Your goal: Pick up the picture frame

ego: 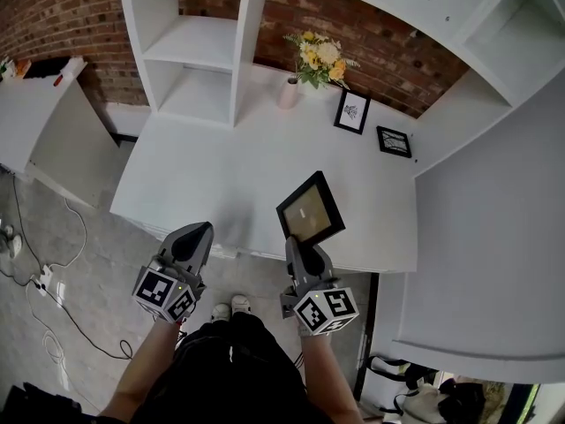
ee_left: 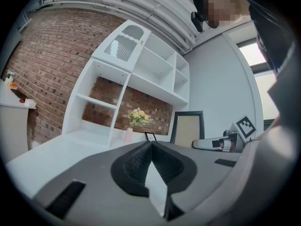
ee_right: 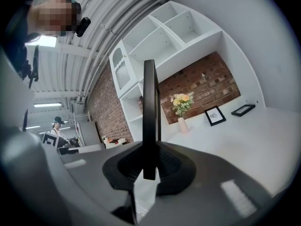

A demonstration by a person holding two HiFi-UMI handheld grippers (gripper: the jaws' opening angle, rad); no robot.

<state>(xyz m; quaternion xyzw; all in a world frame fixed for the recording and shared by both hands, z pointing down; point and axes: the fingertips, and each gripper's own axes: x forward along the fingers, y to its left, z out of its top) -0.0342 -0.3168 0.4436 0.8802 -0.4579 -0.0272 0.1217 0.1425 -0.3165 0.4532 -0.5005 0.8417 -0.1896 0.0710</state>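
Observation:
A black picture frame (ego: pixel 311 208) with a tan backing hangs above the front of the white desk (ego: pixel 221 184), tilted like a diamond in the head view. My right gripper (ego: pixel 297 242) is shut on its lower edge. In the right gripper view the picture frame (ee_right: pixel 149 112) stands edge-on and upright between the pads. My left gripper (ego: pixel 196 234) is at the desk's front edge, left of the frame, its jaws closed together with nothing in them. In the left gripper view the picture frame (ee_left: pixel 188 128) shows at the right, above the other gripper.
At the back of the desk stand a pink vase of yellow flowers (ego: pixel 318 60), a small upright framed print (ego: pixel 352 112) and a second one lying flat (ego: pixel 394 141). White shelving (ego: pixel 199 42) rises at the back left, against a brick wall. Cables (ego: pixel 44 281) trail on the floor at left.

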